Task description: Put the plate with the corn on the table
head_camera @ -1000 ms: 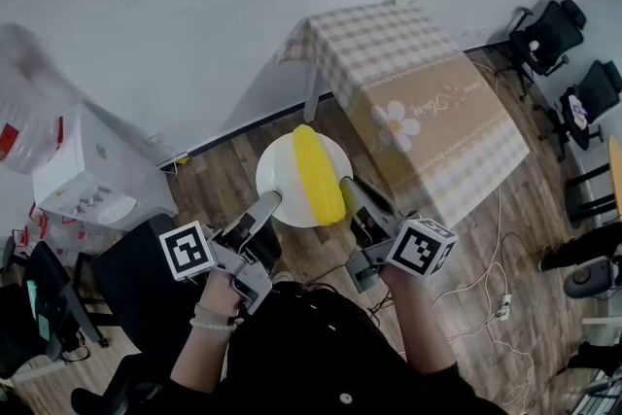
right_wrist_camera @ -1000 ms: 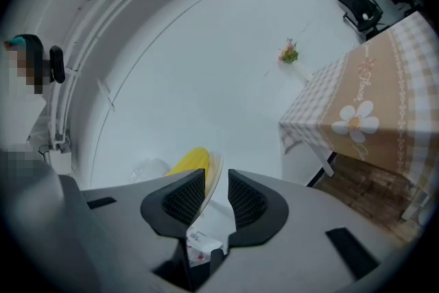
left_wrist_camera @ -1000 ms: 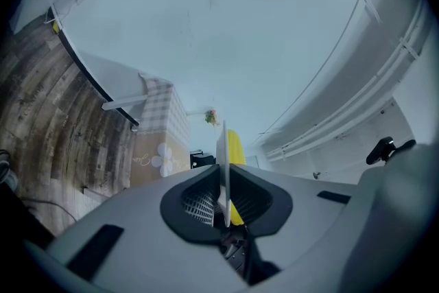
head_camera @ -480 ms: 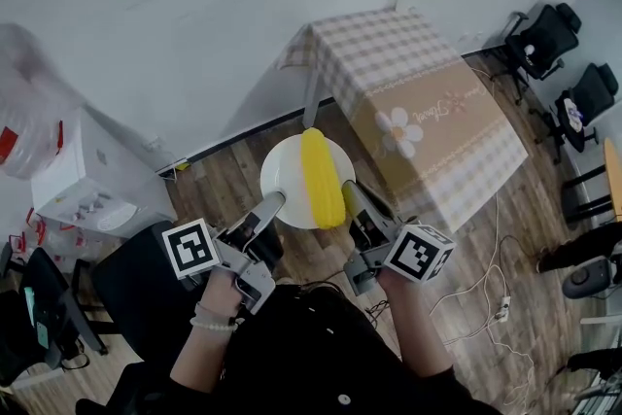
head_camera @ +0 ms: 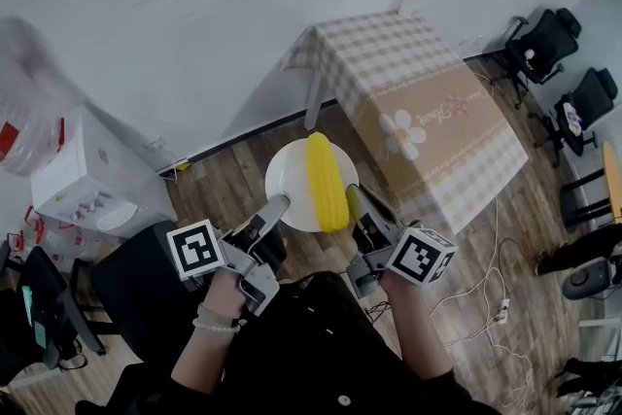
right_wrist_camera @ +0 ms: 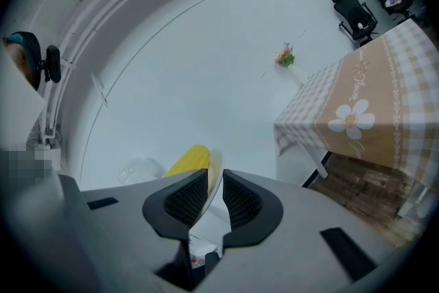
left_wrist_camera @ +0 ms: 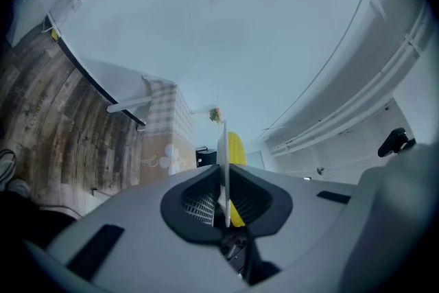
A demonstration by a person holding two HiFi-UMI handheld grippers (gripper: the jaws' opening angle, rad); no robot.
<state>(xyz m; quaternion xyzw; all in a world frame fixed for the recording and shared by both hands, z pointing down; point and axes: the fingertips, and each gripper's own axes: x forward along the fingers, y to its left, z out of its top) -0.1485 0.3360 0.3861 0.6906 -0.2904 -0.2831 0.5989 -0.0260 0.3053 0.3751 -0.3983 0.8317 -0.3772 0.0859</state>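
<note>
You've got the left tongs (head_camera: 277,203) and right tongs (head_camera: 352,195) pinched on opposite rims of the white plate (head_camera: 290,178), up in the air short of the checked surface (head_camera: 437,126), so any tilt could roll the corn cob (head_camera: 327,182) off.

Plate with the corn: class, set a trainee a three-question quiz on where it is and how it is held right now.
1. True or false: the plate already rests on the table.
2. What lies on the plate? A. a corn cob B. a banana C. a spoon
3. Fill in: the left gripper and the right gripper each clamp the plate's ____.
Key: 1 false, it is held in the air, short of the table; 2 A; 3 rim.
</note>
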